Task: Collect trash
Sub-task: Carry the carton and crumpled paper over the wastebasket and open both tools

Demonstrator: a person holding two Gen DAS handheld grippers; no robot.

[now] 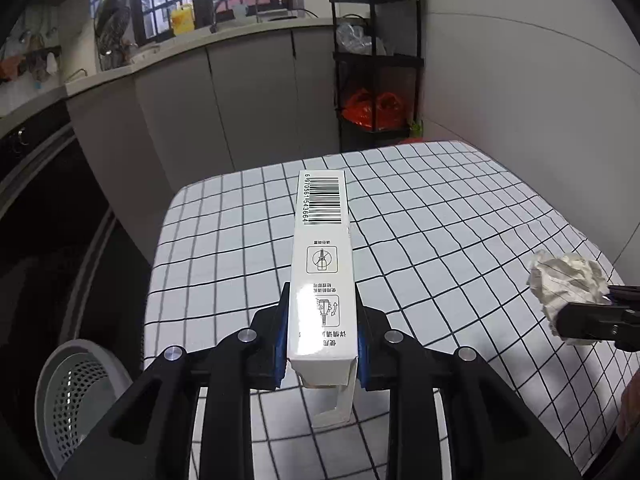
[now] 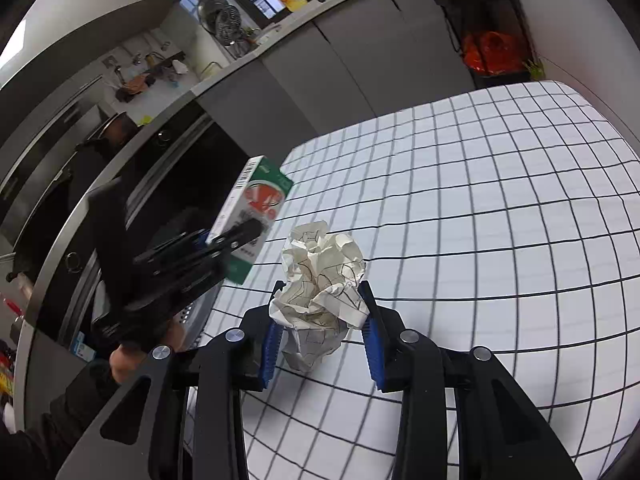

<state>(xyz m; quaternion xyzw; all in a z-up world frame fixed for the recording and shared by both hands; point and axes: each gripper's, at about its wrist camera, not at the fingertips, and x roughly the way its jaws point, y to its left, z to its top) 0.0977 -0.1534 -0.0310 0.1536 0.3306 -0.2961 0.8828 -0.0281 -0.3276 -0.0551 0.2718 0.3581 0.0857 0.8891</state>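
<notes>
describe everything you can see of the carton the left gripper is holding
The carton is a long, slim cardboard box clamped between the left gripper's blue pads, held above the checked tablecloth. Its white face carries a barcode, pictograms and printed text; the right wrist view shows a green side with a red graphic. The near end flap hangs open.

Two tongs are in view: the left tongs [image 1: 322, 320] and the right tongs [image 2: 320, 320]. One carton [image 1: 322, 264], one paper ball [image 2: 320, 276], one checked desk [image 1: 460, 208]. One perforated basket [image 1: 76, 396] at seven o'clock, one black shelf rack [image 1: 376, 60] at twelve.
</notes>
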